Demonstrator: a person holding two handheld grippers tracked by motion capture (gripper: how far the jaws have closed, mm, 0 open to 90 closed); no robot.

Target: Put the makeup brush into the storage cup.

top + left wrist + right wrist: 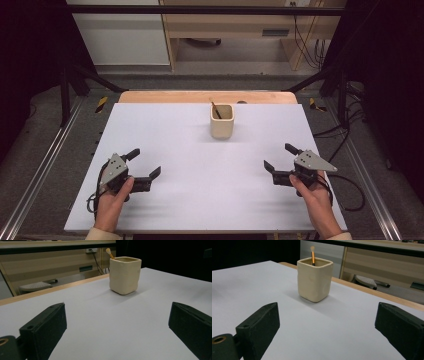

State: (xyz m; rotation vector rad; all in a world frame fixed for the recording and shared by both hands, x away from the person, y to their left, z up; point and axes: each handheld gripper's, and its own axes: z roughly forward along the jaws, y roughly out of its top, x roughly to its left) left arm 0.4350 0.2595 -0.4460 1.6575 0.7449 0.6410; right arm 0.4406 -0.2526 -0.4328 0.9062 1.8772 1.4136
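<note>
White tabletop [200, 170], cup [222, 121] near far edge

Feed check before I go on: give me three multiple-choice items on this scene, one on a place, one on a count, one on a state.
1. Where does the cream cup stand?
A. near the table's far edge
B. beside the left hand
C. on the floor

2. How many sticks stand in the cup?
A. none
B. one
C. three

3. How is the left claw?
A. shut on the cup
B. shut on nothing
C. open

Answers: 1 A, it sits far from both hands; 2 B, one orange stick rises from it; 3 C, its jaws stand wide apart.
</note>
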